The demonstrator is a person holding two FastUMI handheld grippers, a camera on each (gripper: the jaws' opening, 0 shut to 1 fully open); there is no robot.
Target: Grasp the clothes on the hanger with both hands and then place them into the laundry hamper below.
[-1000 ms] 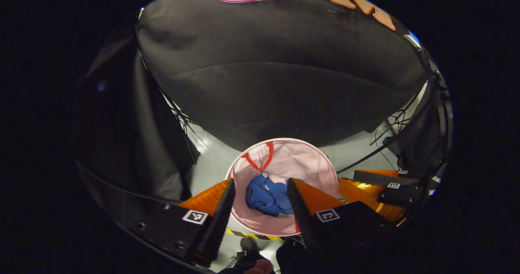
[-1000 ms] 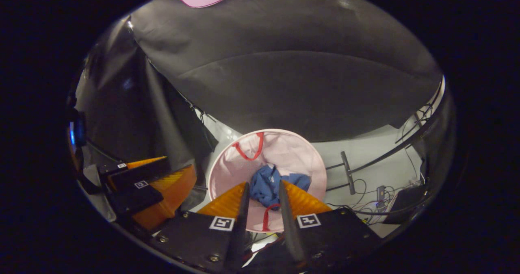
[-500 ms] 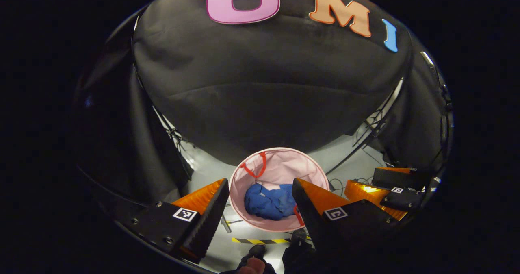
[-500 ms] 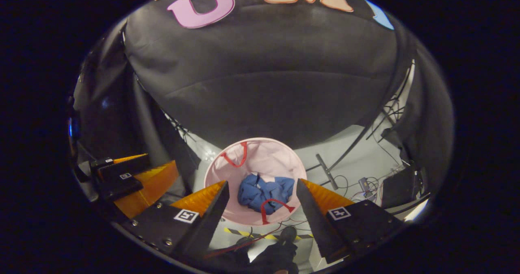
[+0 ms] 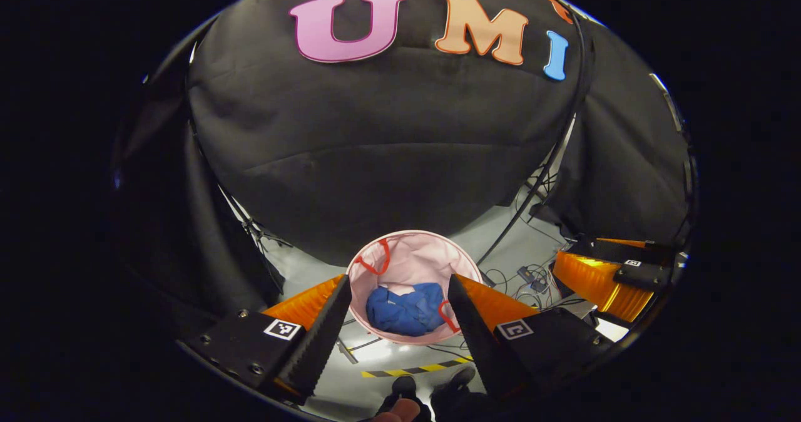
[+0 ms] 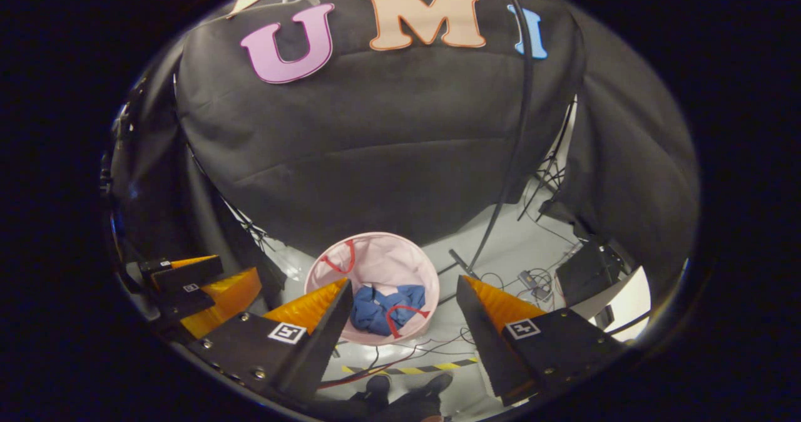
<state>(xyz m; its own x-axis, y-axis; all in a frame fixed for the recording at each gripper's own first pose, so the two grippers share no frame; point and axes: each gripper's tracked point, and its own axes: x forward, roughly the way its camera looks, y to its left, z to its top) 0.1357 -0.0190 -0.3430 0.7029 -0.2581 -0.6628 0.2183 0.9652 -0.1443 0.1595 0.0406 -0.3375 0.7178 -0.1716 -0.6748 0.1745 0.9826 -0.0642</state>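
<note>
Left gripper view, left claw (image 5: 398,312) spread, empty above hamper (image 5: 400,260), right claw (image 6: 403,312) released, blue clothes (image 5: 405,309) inside.

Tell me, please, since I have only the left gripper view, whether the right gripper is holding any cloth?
Observer: No. In the right gripper view the right gripper stands open, with nothing between its fingers.
Operator: Thank you. How do the clothes lie from that side?
Observer: The blue clothes lie inside the pink hamper, and one red handle loops across them.
Operator: Is anything on the floor to the right of the hamper there?
Observer: Yes, a dark box sits on the floor just past the loose cables.
</note>
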